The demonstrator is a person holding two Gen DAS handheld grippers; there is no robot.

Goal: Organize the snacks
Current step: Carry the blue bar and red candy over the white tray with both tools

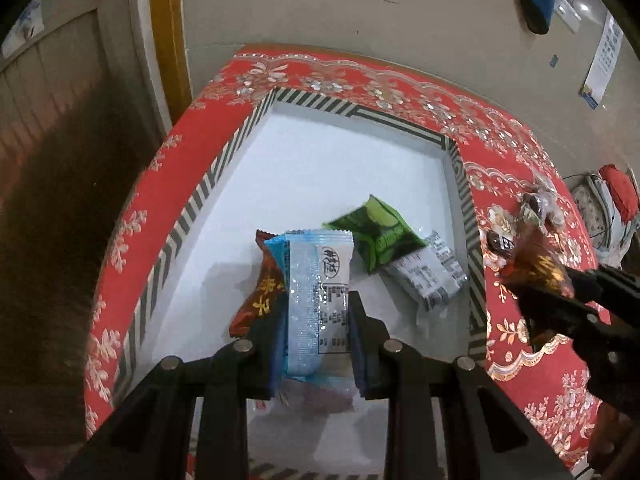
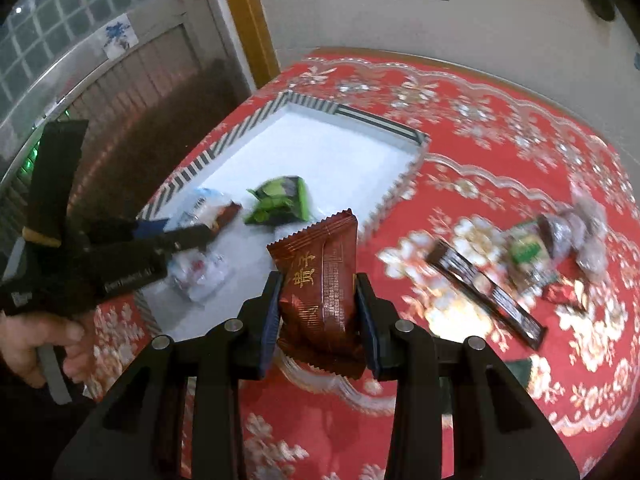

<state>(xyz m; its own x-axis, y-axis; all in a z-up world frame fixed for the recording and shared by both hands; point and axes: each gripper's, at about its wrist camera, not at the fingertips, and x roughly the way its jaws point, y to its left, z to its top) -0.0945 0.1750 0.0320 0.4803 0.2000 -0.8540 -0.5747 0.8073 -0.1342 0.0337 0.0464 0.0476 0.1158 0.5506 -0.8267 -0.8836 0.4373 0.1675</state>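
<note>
My left gripper [image 1: 314, 320] is shut on a light blue snack packet [image 1: 316, 300] and holds it over the white striped-rim tray [image 1: 224, 160]. In the tray lie a brown packet [image 1: 260, 296], a green packet [image 1: 376, 236] and a white packet [image 1: 428, 276]. My right gripper [image 2: 318, 304] is shut on a brown snack packet [image 2: 324, 288] above the red tablecloth, right of the tray [image 2: 404, 130]. The right gripper also shows in the left wrist view [image 1: 536, 280]. The left gripper shows in the right wrist view [image 2: 192, 232].
Loose snacks lie on the red floral tablecloth [image 2: 480, 128] to the right: a long dark bar [image 2: 486, 292], a green packet [image 2: 528, 252] and clear-wrapped pieces [image 2: 588, 232]. A beige wall stands behind the table, a doorway to the left.
</note>
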